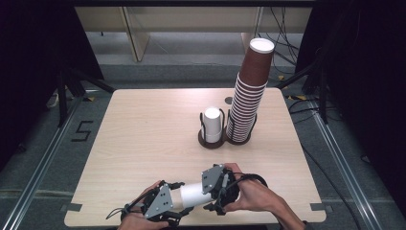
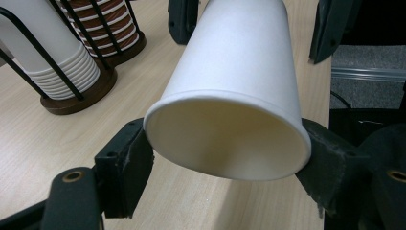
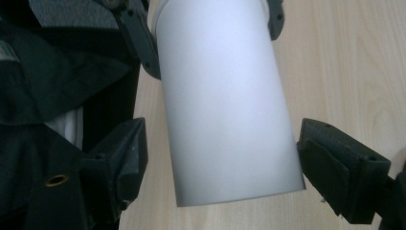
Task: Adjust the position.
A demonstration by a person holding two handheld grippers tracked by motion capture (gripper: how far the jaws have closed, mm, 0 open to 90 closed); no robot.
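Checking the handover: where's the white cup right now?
In the high view the white cup lies on its side at the table's near edge, between the left gripper at its rim and the right gripper at its base.

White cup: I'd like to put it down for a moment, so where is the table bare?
The table is bare left of the holder with white cups. It is crowded by the brown cup stack and near the grippers.

Two cup stacks (one loose cup)
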